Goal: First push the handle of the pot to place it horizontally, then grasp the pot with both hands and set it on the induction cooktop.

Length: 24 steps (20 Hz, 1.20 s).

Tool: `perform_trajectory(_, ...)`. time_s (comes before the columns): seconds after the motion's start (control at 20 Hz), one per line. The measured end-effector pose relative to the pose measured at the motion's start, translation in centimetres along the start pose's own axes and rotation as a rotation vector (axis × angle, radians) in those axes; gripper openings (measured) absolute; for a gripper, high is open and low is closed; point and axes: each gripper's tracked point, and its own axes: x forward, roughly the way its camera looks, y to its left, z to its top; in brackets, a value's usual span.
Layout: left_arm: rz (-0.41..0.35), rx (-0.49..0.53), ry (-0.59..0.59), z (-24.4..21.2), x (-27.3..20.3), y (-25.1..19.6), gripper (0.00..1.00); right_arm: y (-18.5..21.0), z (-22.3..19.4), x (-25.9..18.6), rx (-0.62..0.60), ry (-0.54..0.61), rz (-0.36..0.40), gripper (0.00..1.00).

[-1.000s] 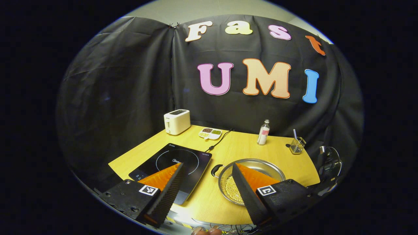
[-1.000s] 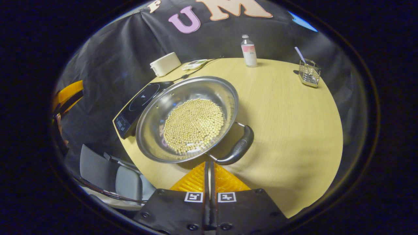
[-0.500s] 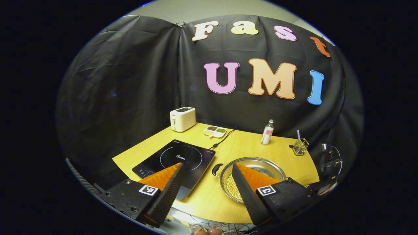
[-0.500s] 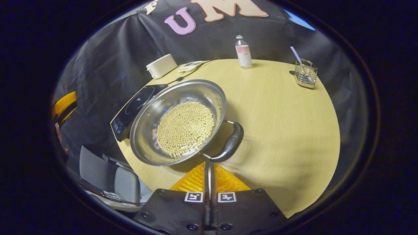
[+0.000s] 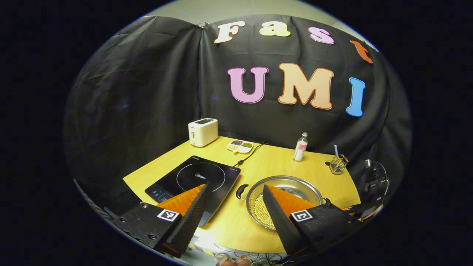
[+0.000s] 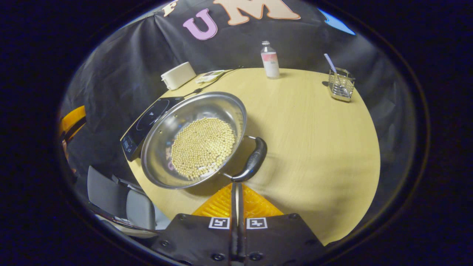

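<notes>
We nudged the pot's handle round with the closed right gripper.

Over the last second the pot swung on the table, so its near handle ended up more to the right than before, and our right gripper, fingers pressed together on nothing, sat just behind that handle's near end; whether it touched we could not tell. We judged the turning step close to done, the two-handed lift not yet begun. Our left gripper hung spread wide and empty above the table's near edge, the cooktop to its left. The pot was a shallow shiny steel pan with a layer of pale beans and a black handle on either side, standing just right of the cooktop.
</notes>
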Motion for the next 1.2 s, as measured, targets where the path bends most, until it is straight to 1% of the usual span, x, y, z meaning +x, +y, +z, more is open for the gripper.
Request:
perform_trajectory(0.05,-0.017,0.004,0.007,-0.1,0.9,0.0,0.94,0.1,-0.1,-0.4,0.006,0.0,-0.008,0.02)
perform_trajectory(0.15,-0.066,0.013,0.026,-0.4,3.0,0.0,0.94,0.2,0.3,-1.0,0.011,-0.026,-0.04,0.03)
perform_trajectory(0.2,-0.096,0.02,0.042,-0.6,4.1,-0.1,0.95,0.1,0.6,-1.3,0.023,-0.036,-0.069,0.02)
perform_trajectory(0.35,-0.204,0.039,0.104,-1.4,7.5,-0.7,0.95,0.6,2.8,-1.9,0.117,-0.089,-0.126,0.0)
perform_trajectory(0.4,-0.229,0.045,0.124,-1.8,8.6,-0.7,0.95,0.7,3.2,-1.7,0.149,-0.109,-0.142,0.14)
perform_trajectory(0.45,-0.251,0.049,0.136,-1.9,9.7,-0.5,0.95,0.4,3.8,-1.6,0.169,-0.129,-0.179,0.1)
perform_trajectory(0.55,-0.29,0.057,0.164,-2.5,11.8,-0.5,0.95,0.1,4.4,-1.1,0.199,-0.146,-0.232,0.1)
perform_trajectory(0.65,-0.321,0.078,0.2,-3.5,13.6,-0.6,0.95,0.1,5.0,-0.9,0.219,-0.159,-0.264,0.24)
perform_trajectory(0.7,-0.336,0.087,0.216,-4.0,14.4,-0.7,0.95,0.0,5.2,-0.7,0.222,-0.162,-0.276,0.27)
perform_trajectory(0.75,-0.349,0.093,0.237,-4.5,15.1,-0.8,0.95,-0.1,5.5,-0.4,0.223,-0.161,-0.286,0.36)
perform_trajectory(0.8,-0.361,0.097,0.257,-4.9,15.7,-1.0,0.95,0.0,5.5,-0.3,0.225,-0.161,-0.294,0.37)
perform_trajectory(0.9,-0.382,0.089,0.288,-5.8,16.5,-1.3,0.96,0.1,6.0,0.3,0.237,-0.163,-0.296,0.42)
perform_trajectory(1.0,-0.39,0.094,0.31,-6.5,17.2,-1.4,0.96,0.0,6.1,0.7,0.242,-0.161,-0.301,0.69)
perform_trajectory(1.05,-0.391,0.1,0.314,-6.7,17.6,-1.4,0.96,-0.2,6.2,1.1,0.242,-0.158,-0.305,0.72)
perform_trajectory(1.1,-0.393,0.108,0.322,-7.1,18.1,-1.5,0.95,-0.3,6.1,1.1,0.242,-0.153,-0.308,0.73)
perform_trajectory(1.2,-0.399,0.115,0.347,-8.3,18.7,-1.7,0.95,-0.8,5.9,1.9,0.241,-0.138,-0.33,0.99)
